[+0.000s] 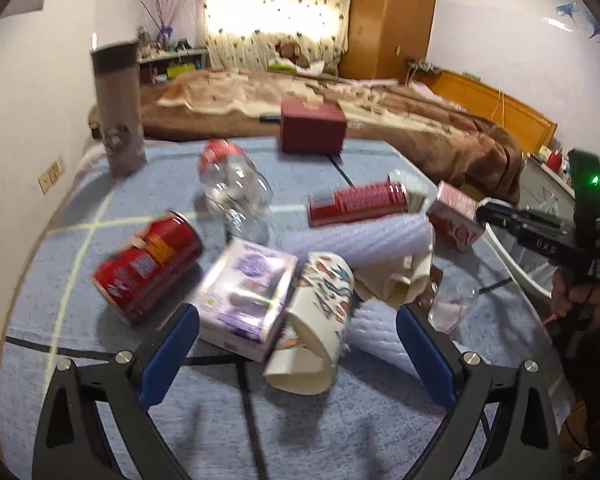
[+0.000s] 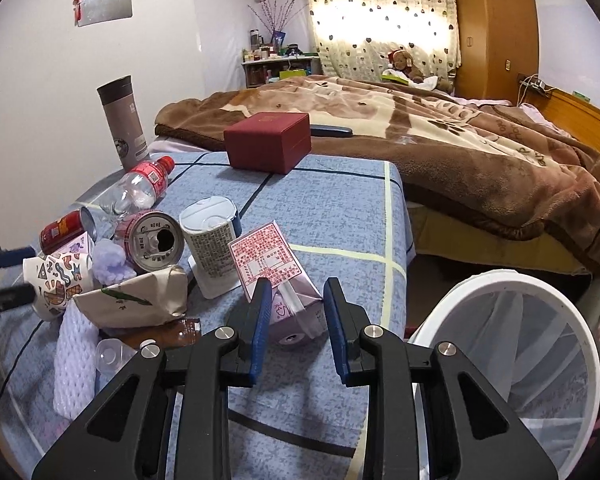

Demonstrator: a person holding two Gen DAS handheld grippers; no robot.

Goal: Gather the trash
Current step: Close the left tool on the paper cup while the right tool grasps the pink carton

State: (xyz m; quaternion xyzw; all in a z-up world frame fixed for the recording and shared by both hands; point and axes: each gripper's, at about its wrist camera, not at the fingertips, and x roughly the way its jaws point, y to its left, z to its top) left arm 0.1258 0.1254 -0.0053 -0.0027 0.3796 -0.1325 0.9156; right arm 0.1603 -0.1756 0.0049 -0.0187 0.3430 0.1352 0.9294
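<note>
A bedroom with a brown blanket on the bed (image 2: 440, 148) and a patterned curtain at the far wall. In front, a table under a blue checked cloth (image 2: 340, 208) holds scattered trash. At the near right edge of the table stands a white bin (image 2: 500, 280) lined with a clear bag.

The right gripper (image 2: 296, 296) has its blue pads on either side of a small pink and white drink carton (image 2: 266, 258); they sit close against it, though a firm grip is hard to confirm from this angle.

The left gripper (image 1: 296, 328) is spread wide above a patterned paper cup (image 1: 320, 312) and a purple box (image 1: 248, 296), touching neither.

To the left lie a red can (image 1: 148, 264), a clear plastic bottle (image 1: 232, 188) and a second red can (image 1: 360, 200). At the far side are a dark red box (image 2: 268, 144) and an upright grey flask (image 2: 124, 120).
</note>
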